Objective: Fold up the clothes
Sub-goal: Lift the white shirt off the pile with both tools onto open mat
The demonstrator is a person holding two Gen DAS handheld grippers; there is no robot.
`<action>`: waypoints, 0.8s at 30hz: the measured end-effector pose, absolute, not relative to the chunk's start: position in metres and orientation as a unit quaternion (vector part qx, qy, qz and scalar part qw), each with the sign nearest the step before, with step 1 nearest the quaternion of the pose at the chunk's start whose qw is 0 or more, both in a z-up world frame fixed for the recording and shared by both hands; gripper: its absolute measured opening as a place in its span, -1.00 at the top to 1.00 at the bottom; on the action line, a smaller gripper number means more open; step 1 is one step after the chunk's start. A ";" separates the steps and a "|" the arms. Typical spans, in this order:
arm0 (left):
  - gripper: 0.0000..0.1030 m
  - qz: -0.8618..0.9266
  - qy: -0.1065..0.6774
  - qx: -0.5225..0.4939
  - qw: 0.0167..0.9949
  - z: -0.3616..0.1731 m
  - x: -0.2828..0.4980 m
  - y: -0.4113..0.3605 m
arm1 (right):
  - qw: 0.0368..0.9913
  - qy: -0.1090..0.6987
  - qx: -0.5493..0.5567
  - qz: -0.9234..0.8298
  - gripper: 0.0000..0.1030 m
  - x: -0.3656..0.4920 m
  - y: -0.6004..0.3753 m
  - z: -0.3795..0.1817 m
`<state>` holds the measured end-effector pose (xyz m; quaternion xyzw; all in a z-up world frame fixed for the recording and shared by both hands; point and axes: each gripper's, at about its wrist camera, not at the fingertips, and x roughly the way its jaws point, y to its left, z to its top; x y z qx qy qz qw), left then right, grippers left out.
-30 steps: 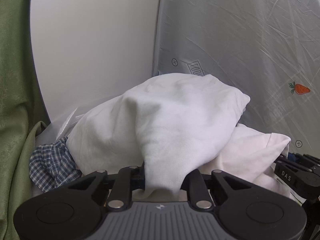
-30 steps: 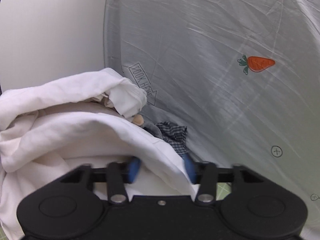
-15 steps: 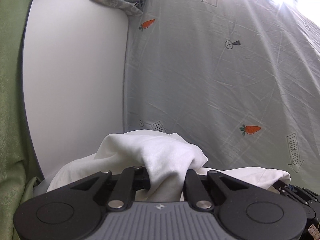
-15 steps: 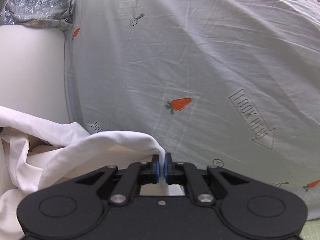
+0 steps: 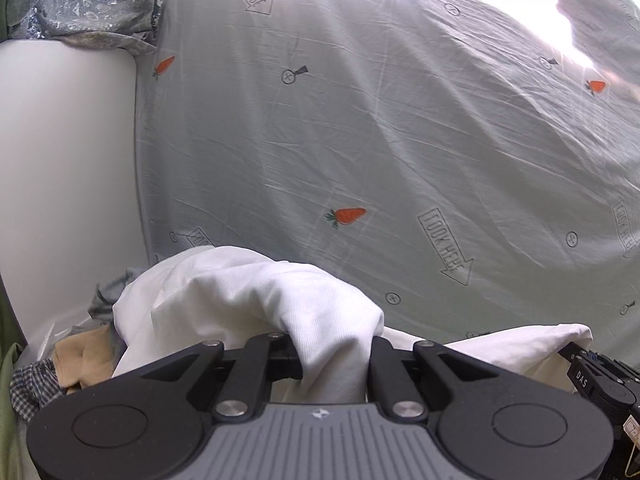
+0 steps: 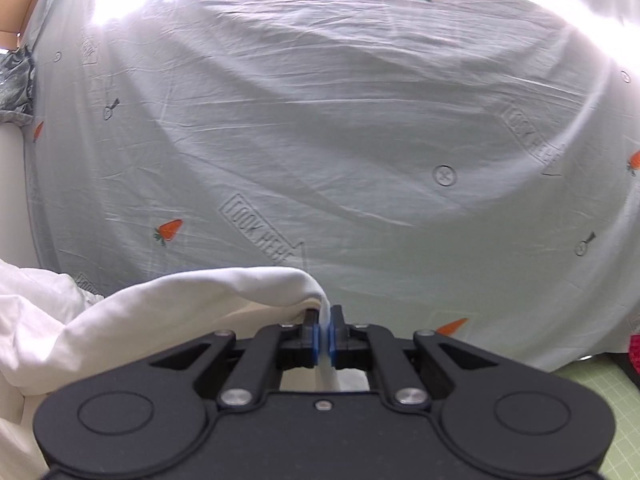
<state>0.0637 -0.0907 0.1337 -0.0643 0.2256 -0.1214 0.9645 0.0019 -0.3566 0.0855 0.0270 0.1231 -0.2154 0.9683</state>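
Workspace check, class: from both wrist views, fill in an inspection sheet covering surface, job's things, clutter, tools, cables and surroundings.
Surface: green cutting mat, lower right corner.
Job's things: white garment, held up by both tools.
Clutter: tan cloth, checked cloth, grey cloth beneath.
Grippers: left tool buried in bunched fabric; right tool pinches a thin edge.
Cables: nothing seen.
Surroundings: carrot-print sheet behind; white panel at left.

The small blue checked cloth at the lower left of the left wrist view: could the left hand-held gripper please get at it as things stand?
Probably not: the left hand-held gripper is full of the white cotton garment, and the small blue checked cloth lies partly under a tan garment.
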 end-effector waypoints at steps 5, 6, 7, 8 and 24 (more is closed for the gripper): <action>0.81 -0.147 0.248 -0.064 0.955 0.125 0.019 -0.154 | 0.961 0.129 0.020 -0.245 0.90 -0.059 -0.412 0.089; 0.81 -0.153 0.258 -0.069 0.952 0.122 0.010 -0.167 | 0.959 0.131 0.021 -0.251 0.90 -0.072 -0.426 0.090; 0.81 -0.160 0.271 -0.076 0.946 0.119 0.001 -0.180 | 0.956 0.134 0.023 -0.258 0.90 -0.086 -0.441 0.091; 0.81 -0.168 0.285 -0.082 0.940 0.115 -0.007 -0.194 | 0.954 0.135 0.023 -0.267 0.90 -0.099 -0.456 0.092; 0.42 -0.178 0.494 -0.068 0.848 0.018 -0.063 -0.314 | 0.877 0.344 0.132 -0.307 0.72 -0.233 -0.591 -0.018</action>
